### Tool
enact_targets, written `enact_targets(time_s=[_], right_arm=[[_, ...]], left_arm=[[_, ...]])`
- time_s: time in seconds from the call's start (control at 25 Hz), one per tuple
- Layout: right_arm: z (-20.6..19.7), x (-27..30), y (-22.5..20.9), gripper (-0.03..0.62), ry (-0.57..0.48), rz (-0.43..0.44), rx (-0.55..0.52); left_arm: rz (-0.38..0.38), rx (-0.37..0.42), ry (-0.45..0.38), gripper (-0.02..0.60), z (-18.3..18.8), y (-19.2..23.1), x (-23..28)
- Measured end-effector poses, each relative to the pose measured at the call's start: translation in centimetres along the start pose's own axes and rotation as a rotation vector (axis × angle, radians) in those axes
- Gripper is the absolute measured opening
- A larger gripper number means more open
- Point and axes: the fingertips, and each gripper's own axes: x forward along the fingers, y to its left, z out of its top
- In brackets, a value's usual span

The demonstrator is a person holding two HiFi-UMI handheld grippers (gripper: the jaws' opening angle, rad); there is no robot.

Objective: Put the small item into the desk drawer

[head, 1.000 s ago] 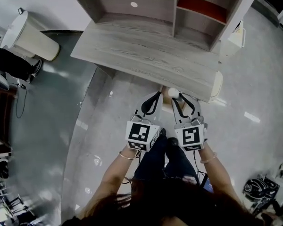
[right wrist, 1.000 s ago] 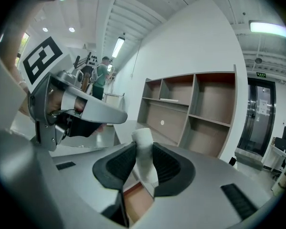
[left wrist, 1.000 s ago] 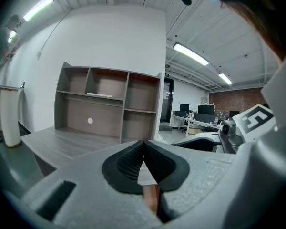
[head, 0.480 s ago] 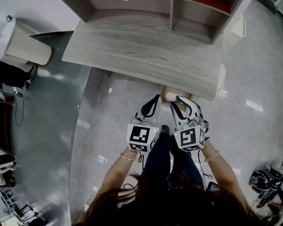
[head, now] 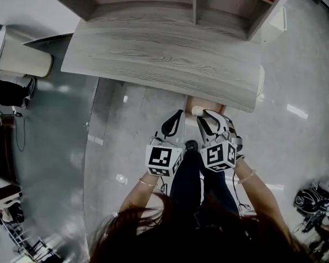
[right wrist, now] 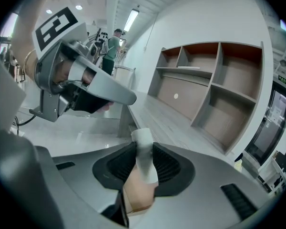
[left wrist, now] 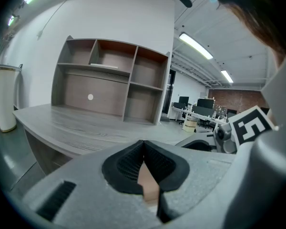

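Note:
A small white cylinder (right wrist: pixel 144 152) sits upright between the pads of my right gripper (right wrist: pixel 144 163), which is shut on it. In the head view this item (head: pixel 198 111) shows just below the near edge of the grey wooden desk (head: pixel 153 53), at the tip of the right gripper (head: pixel 204 115). A tan panel (head: pixel 193 102) under that edge is mostly hidden; whether a drawer stands open I cannot tell. My left gripper (head: pixel 178 115) hangs just left of the right one. Its pads (left wrist: pixel 128 162) meet, shut on nothing.
A grey shelf unit (head: pixel 219 4) with open compartments stands on the back of the desk. A white cylindrical bin (head: pixel 16 56) is on the floor at the left. A dark bundle (head: pixel 312 201) lies at the lower right. A person (right wrist: pixel 113 44) stands far off.
Both grippers have sunk in front of the desk's near edge, side by side. The white cylinder has stayed in the right gripper. The left gripper has stayed shut.

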Motion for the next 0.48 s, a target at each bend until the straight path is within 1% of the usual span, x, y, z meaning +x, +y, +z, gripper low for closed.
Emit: enact_targets(time_s=[0.32,0.48], right_arm=[[-3.4,3.1,1.6,0.106,0.074,0.049,-0.041],[-5.3,4.3,2.2,0.106,0.128,0.072,-0.062]], left_arm=[[-0.027,-0.007,0.018,0.015,-3.1,0.7,1.8],[-0.034,-0.006,0.033,0.015,-4.2,0.8,2.6]])
